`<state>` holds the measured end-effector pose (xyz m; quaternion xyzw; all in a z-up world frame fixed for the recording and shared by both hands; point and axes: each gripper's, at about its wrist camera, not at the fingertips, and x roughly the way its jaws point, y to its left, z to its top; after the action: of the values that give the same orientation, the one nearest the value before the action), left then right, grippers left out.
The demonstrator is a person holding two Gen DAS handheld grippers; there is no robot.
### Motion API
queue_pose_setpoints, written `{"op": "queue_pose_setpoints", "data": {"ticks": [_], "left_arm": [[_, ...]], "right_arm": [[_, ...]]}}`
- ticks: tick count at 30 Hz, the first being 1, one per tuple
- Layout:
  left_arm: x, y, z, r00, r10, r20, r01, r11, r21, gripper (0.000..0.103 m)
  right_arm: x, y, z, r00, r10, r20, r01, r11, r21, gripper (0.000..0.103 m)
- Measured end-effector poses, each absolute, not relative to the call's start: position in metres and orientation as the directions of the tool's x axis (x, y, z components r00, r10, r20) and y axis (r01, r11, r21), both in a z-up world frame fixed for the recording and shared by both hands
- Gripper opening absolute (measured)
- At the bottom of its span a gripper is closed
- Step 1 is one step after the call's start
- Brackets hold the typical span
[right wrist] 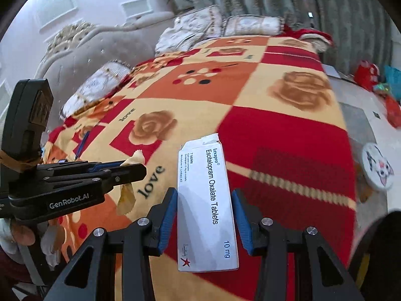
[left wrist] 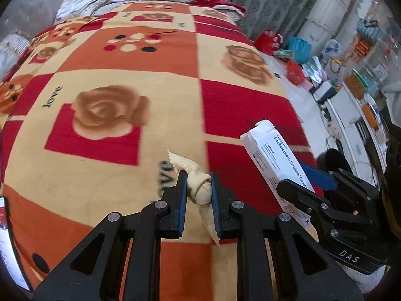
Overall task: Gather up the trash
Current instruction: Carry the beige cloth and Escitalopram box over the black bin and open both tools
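Two grips: both full.
Left hand-held gripper [left wrist: 199,192]: nearly closed, pinching cream wrapper [left wrist: 198,188].
Right hand-held gripper [right wrist: 204,215]: clamped on white tablet box [right wrist: 205,200].
Both items: lifted above bed [left wrist: 112,80].
Advice: keep both grips firm while carrying; no bin visible.

The right claw [right wrist: 204,215] grips a white tablet box [right wrist: 205,200] by its long sides, above the red, orange and cream rose-patterned blanket [right wrist: 288,138] covering the bed. At the left, the left claw [right wrist: 132,169] pinches a crumpled cream wrapper [right wrist: 126,197]. Pillows [right wrist: 200,25] lie along the bed's far edge.
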<state>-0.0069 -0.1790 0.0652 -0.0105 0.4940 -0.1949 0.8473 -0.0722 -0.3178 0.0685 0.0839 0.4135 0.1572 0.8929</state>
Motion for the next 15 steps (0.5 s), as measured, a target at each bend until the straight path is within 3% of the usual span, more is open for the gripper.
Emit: {"op": "queue_pose_setpoints", "data": {"ticks": [15], "left_arm": [[-0.049, -0.277, 0.079, 0.382, -0.429, -0.819, 0.499, 0.842, -0.208, 0.015]], "right_arm": [[-0.137, -0.408, 0.079, 0.689, 0.229, -0.688, -0.016, 0.953, 0.302, 0.043]]}}
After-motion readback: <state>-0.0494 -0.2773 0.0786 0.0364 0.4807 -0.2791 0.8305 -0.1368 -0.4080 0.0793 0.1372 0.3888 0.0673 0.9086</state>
